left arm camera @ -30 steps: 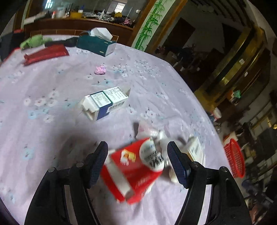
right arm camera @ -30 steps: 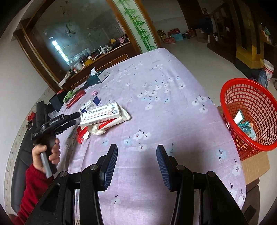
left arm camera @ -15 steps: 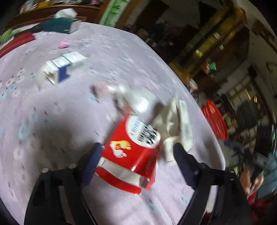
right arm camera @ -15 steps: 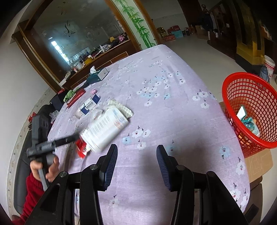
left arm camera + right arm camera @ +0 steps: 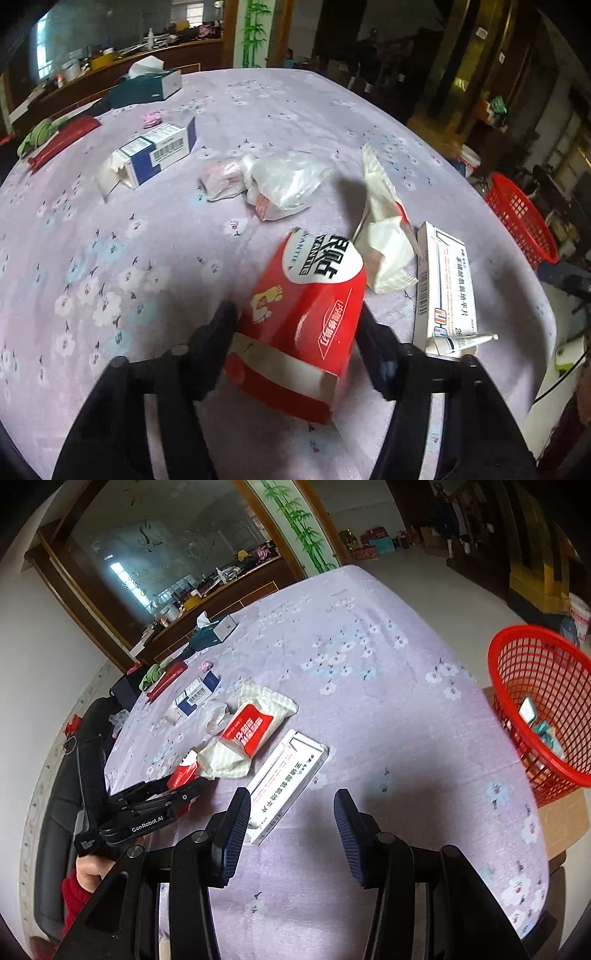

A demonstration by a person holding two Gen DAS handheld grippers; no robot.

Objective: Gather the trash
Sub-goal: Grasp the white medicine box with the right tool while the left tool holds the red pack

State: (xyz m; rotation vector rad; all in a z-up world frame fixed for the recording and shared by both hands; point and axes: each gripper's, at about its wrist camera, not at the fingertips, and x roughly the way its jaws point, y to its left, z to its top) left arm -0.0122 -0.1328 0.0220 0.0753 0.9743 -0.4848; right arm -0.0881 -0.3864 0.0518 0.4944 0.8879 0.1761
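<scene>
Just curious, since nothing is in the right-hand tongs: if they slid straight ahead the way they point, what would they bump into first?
Probably nothing soon: the open right tongs face bare purple tablecloth. The long white medicine box lies just left of that line, though depth is hard to judge.

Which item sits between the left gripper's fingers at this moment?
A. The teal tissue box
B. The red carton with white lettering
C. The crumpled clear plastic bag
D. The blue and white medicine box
B: in the left wrist view the red carton lies between the two fingers of the left gripper, while the other three items lie farther off on the table.
</scene>
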